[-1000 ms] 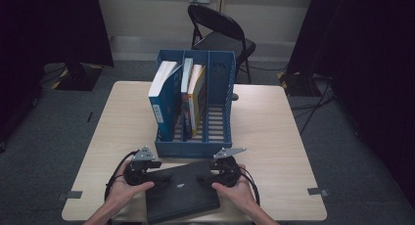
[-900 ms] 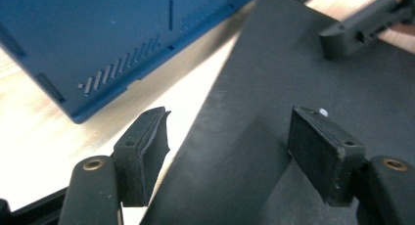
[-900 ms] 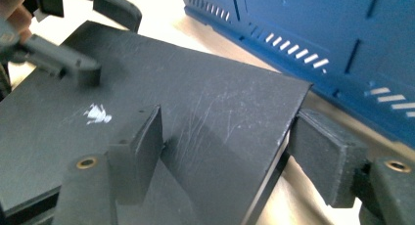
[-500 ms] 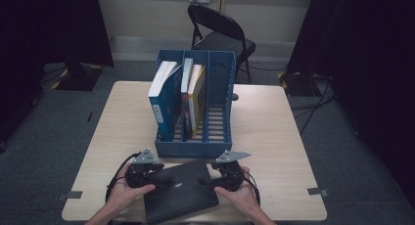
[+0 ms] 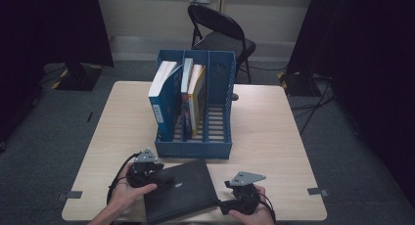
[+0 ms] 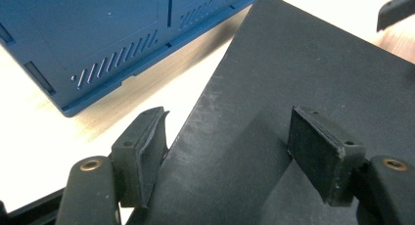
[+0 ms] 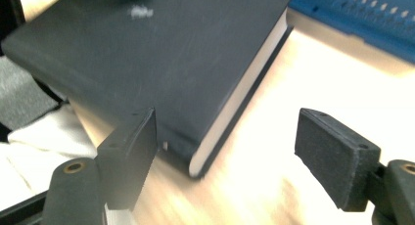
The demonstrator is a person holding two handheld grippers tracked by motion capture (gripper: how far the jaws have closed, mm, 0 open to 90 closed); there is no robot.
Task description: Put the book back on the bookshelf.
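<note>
I see a black book [image 5: 181, 191] lying flat at the near edge of the table [image 5: 274, 137], at about 6 o'clock from the blue file rack [image 5: 195, 146], its far corner just short of the rack's front wall. It sits skewed, one corner hanging slightly over the table's near edge.

My left gripper [image 5: 149, 173] sits at the book's 9 o'clock edge. In the left gripper view its jaws stand wide, one pad [image 6: 142, 154] against the cover's edge and the other [image 6: 320, 159] resting over the cover; I judge it is steadying the book, not pinching it. My right gripper [image 5: 230, 204] is off the book's near right corner at about 4 o'clock. Its jaws have just been opening and now stand wide, with bare table between them and the book's corner [image 7: 193, 161] just beside the left pad.

I judge this a thick hardback: stiff, fairly heavy, with a matte cover that shows scuffs and should give the pads decent friction. It will not bend, so a grip on one edge would make it sag and twist out. I would take it by the spine side or across the thickness at opposite edges with both grippers, then stand it upright for the rack's empty right compartment [image 5: 218, 117]. The books [image 5: 176, 95] already there fill the left and middle slots.
</note>
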